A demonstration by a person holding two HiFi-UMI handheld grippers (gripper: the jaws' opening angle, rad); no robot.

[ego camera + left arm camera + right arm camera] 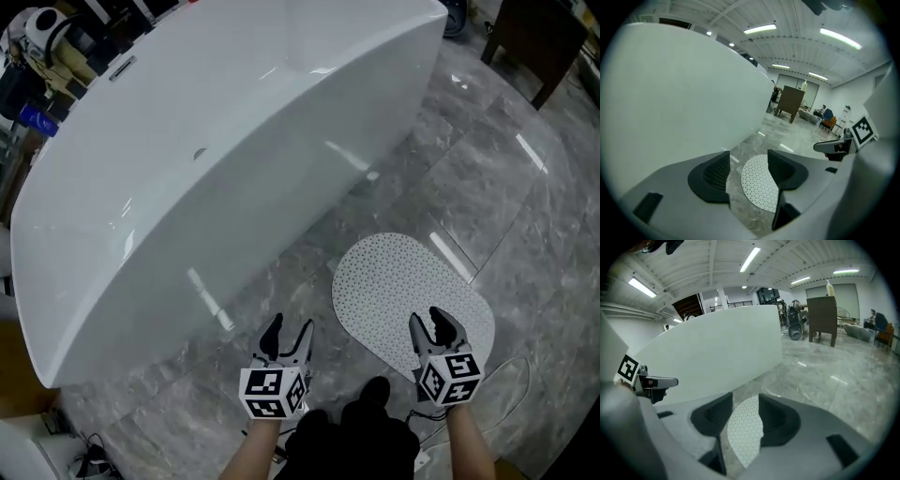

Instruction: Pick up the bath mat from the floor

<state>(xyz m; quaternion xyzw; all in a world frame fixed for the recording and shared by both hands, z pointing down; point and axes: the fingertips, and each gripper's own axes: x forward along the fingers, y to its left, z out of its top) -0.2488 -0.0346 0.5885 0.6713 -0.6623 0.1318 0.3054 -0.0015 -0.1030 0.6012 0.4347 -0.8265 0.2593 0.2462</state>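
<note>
A white oval bath mat [403, 291] with many small holes lies flat on the grey marble floor beside the bathtub. My right gripper [438, 322] hovers over the mat's near end, jaws apart and empty; the mat [743, 432] shows between them. My left gripper [288, 330] hangs over bare floor to the left of the mat, also open with nothing held. Through its jaws I see the mat [757, 185] lying ahead on the floor.
A large white freestanding bathtub [216, 159] fills the left and top of the head view, close to the left gripper. A dark wooden cabinet [539, 42] stands at the top right. A thin white cable [511, 370] lies on the floor near the mat's right side.
</note>
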